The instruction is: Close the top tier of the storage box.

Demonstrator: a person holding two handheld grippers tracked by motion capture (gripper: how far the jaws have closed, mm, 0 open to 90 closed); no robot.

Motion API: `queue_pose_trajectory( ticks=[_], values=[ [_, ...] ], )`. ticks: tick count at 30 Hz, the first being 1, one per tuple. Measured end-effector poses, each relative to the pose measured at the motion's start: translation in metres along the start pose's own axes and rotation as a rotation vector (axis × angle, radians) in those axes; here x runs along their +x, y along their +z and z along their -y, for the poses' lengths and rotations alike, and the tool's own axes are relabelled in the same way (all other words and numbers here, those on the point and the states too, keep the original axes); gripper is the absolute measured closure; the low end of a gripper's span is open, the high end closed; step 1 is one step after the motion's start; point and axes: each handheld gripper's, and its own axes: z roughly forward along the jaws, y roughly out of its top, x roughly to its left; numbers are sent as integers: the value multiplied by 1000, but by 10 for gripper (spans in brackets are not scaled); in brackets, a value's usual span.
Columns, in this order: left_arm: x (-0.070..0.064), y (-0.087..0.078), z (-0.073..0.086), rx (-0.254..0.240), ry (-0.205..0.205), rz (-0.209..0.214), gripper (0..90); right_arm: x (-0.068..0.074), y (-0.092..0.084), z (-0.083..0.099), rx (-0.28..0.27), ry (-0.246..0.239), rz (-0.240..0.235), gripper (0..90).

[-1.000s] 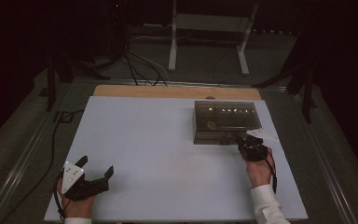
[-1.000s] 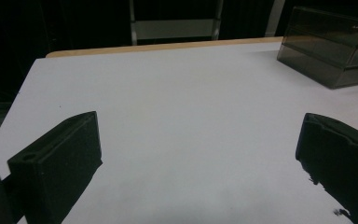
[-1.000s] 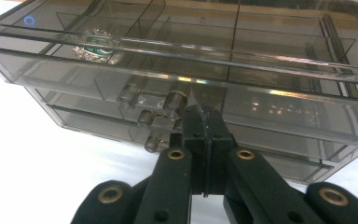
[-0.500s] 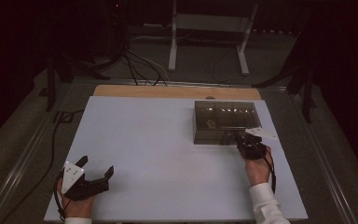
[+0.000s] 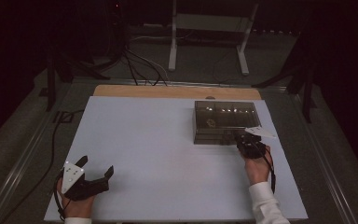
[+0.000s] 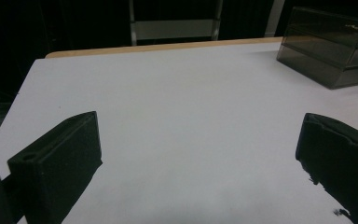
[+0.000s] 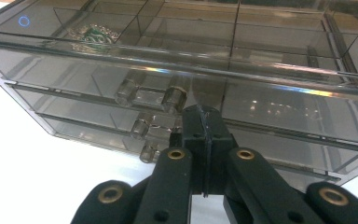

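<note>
Right tongs [image 7: 204,122] squeezed together, tips resting at front of smoky clear plastic drawer box [image 7: 242,60]. Left tongs [image 6: 198,154] gaping wide over white surface [image 6: 186,102].

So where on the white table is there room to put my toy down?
Lots of room: the white table is bare between the left claw and the clear drawer box, and along the far wooden edge. It's crowded only at the box's front, where the right claw sits shut.
</note>
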Motion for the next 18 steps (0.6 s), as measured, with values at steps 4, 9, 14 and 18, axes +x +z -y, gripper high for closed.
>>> queue_pose_trajectory(
  ticks=[4,9,14,18],
  values=[
    [0,0,0,0,-1,0,11,0,0,0,-1,3,-1,900],
    [0,1,0,2,1,1,11,0,0,0,-1,4,-1,900],
    [0,1,0,1,0,1,11,-1,0,1,-3,5,-5,900],
    [0,1,0,1,0,1,11,0,-5,0,-12,5,-12,900]
  ],
)
